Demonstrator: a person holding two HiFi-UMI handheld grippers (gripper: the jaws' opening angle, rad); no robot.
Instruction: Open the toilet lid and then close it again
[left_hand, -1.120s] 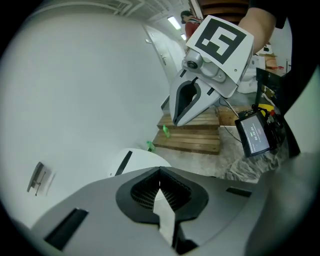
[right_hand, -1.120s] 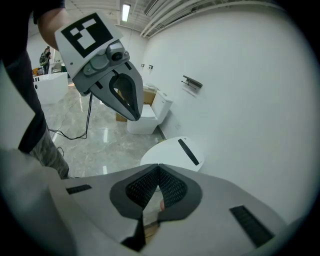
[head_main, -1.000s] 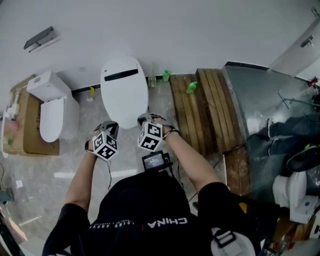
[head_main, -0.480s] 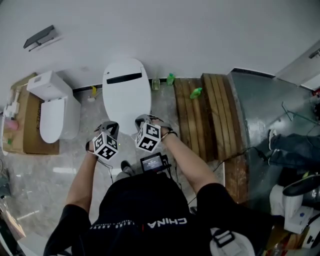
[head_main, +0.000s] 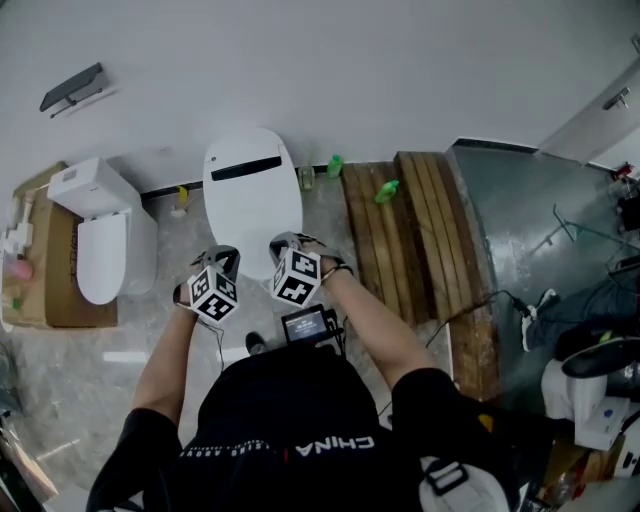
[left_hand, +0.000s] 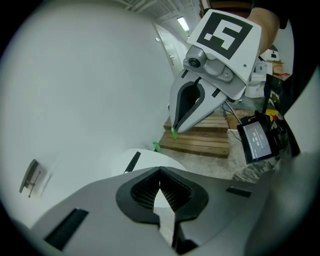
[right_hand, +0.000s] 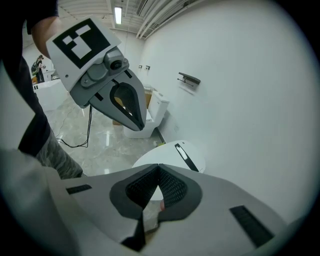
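Floor (head_main: 60, 380) of pale marble runs up to the white back wall. At the floor's far left edge a second toilet (head_main: 100, 240) stands on flattened cardboard (head_main: 55, 290).

Next comes your left gripper (head_main: 222, 256). Its jaws are pressed together with nothing between them, and you hold it above the floor just off the near left rim of the toilet lid (head_main: 252, 190). That lid is down, lying flat on its bowl. It is a white oval with a black strip near its rear, and it sits against the back wall at the middle of the floor's far edge.

Your right gripper (head_main: 284, 241) sits beside the left one, apart from it, with its jaws also closed and empty. From your head view it is over the lid's near right rim. In both gripper views the lid lies ahead of and below the jaw tips, clear of them.

A small screen (head_main: 307, 323) hangs at your waist. To the right of the toilet lies a wooden pallet (head_main: 400, 220) with a green bottle (head_main: 384, 190) at its far end. Past the pallet is a sheet of grey metal (head_main: 510, 230).
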